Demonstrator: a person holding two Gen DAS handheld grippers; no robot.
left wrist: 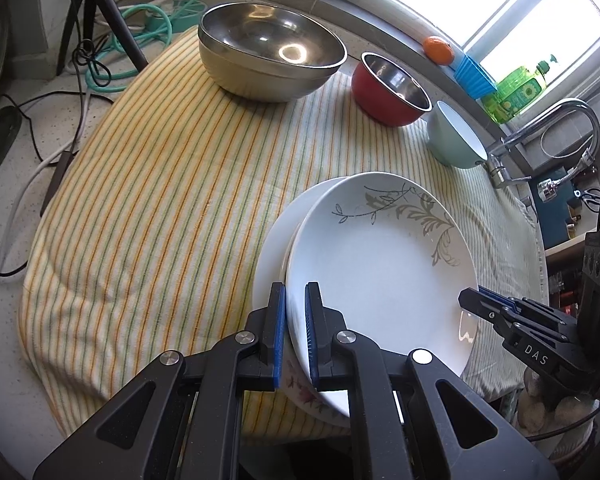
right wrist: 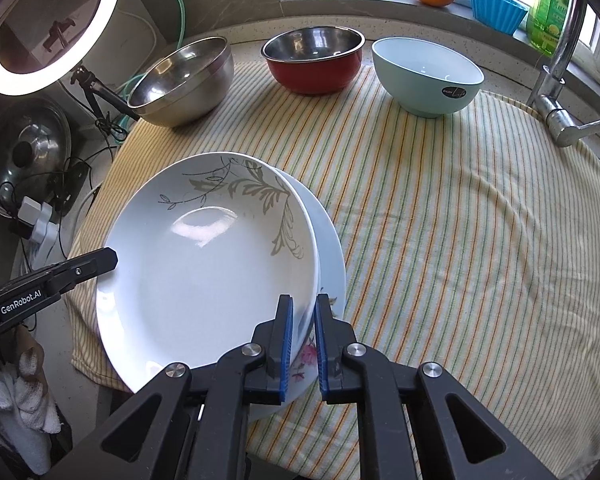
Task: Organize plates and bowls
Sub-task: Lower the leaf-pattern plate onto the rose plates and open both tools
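Left hand-held gripper (left wrist: 295, 328): jaws nearly closed, pinching left rim of leaf-pattern plate (left wrist: 380, 264). Plate round, no long axis; face up, tilted, atop plate stack (right wrist: 332, 248) at tabletop (left wrist: 160, 200) near edge. Right hand-held gripper (right wrist: 303, 344): narrow gap straddling right rim; contact unclear. Both equally near.

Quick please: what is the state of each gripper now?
Left gripper: shut on the leaf-pattern plate, at its near rim.
Right gripper: shut on the same plate's rim, opposite side.
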